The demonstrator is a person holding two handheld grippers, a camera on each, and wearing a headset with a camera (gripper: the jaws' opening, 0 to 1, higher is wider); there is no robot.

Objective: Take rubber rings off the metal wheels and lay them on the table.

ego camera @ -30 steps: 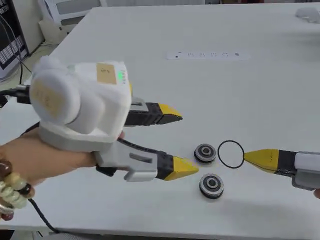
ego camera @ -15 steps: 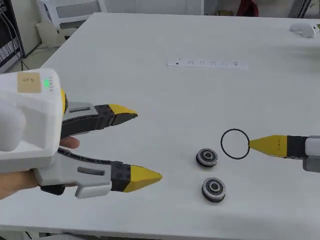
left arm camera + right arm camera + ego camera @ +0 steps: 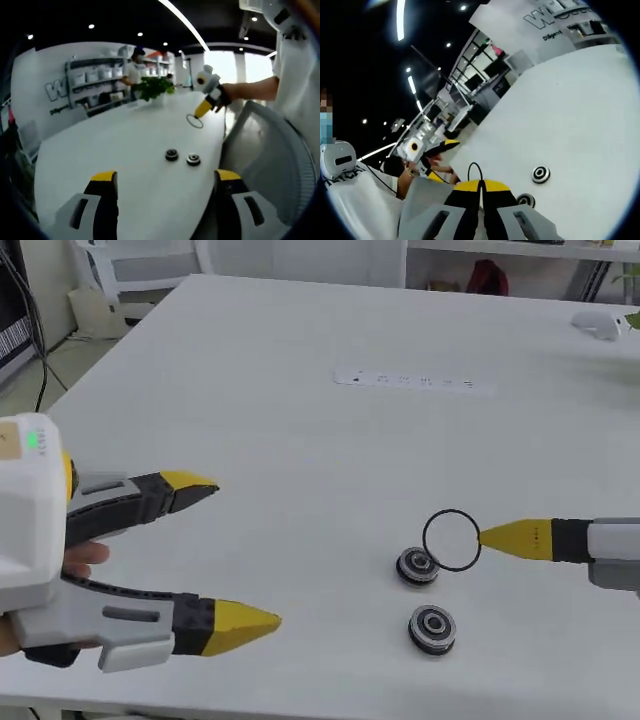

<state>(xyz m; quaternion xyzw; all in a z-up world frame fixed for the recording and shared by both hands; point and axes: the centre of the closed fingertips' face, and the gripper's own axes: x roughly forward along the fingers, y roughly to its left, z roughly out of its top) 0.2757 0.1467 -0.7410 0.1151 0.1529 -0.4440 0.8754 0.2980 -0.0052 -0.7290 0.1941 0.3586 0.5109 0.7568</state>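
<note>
Two small metal wheels with dark rims lie on the white table, one (image 3: 417,566) just behind the other (image 3: 433,628); they also sit ahead of my left jaws (image 3: 172,155) (image 3: 193,159). My right gripper (image 3: 485,537) comes in from the right, shut on a thin black rubber ring (image 3: 452,540) that hangs off its yellow tips beside the rear wheel. In the right gripper view the ring (image 3: 475,172) rises from the shut jaws (image 3: 480,187). My left gripper (image 3: 225,552) stands open and holds nothing, well left of the wheels.
A white power strip (image 3: 410,380) lies across the middle of the table (image 3: 300,420). A small white object (image 3: 600,325) sits at the far right corner. The table's front edge runs just below the wheels. A person stands at shelves in the background (image 3: 134,70).
My left gripper has drawn back to the left, away from the wheels, staying open. The right gripper stays shut on the ring beside the rear wheel.
</note>
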